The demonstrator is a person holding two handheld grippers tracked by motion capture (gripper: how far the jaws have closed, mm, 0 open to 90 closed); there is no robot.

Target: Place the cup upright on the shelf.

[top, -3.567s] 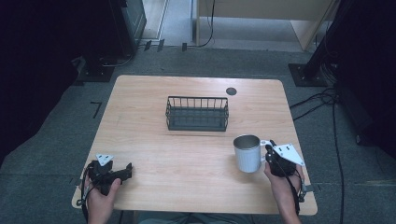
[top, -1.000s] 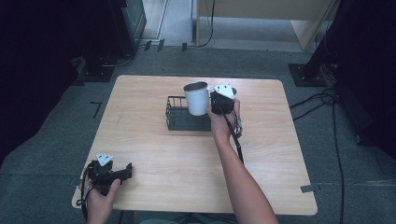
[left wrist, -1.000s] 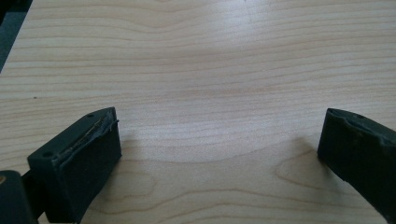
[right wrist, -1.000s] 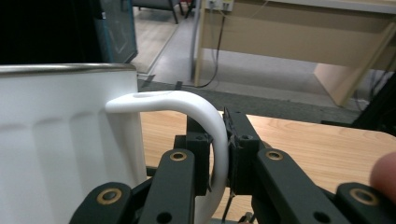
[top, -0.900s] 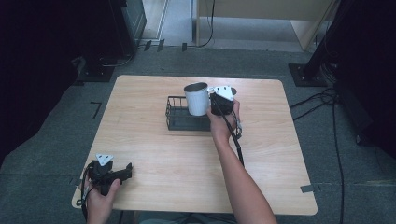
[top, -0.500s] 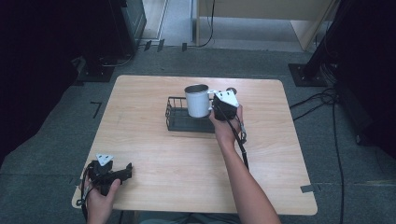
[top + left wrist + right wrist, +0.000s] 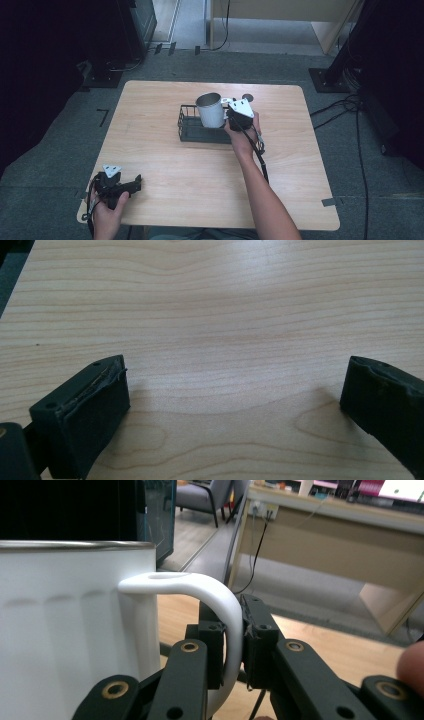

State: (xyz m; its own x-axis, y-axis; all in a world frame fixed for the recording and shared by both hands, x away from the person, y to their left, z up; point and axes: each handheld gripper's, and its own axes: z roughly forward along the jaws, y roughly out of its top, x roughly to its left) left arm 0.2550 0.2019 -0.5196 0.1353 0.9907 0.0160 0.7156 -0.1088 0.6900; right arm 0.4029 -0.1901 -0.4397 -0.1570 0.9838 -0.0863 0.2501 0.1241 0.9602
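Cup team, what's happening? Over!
Right gripper shut on cup handle, over the basket. Left gripper open, resting on table. Nothing blocking.

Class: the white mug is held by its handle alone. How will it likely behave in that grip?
The mug looks rigid, probably enamelled metal given its steel rim. Pinched only at the handle by the right gripper, it may swing or slip.

Bare table (image 7: 165,150) surrounds central wire basket (image 7: 189,126).
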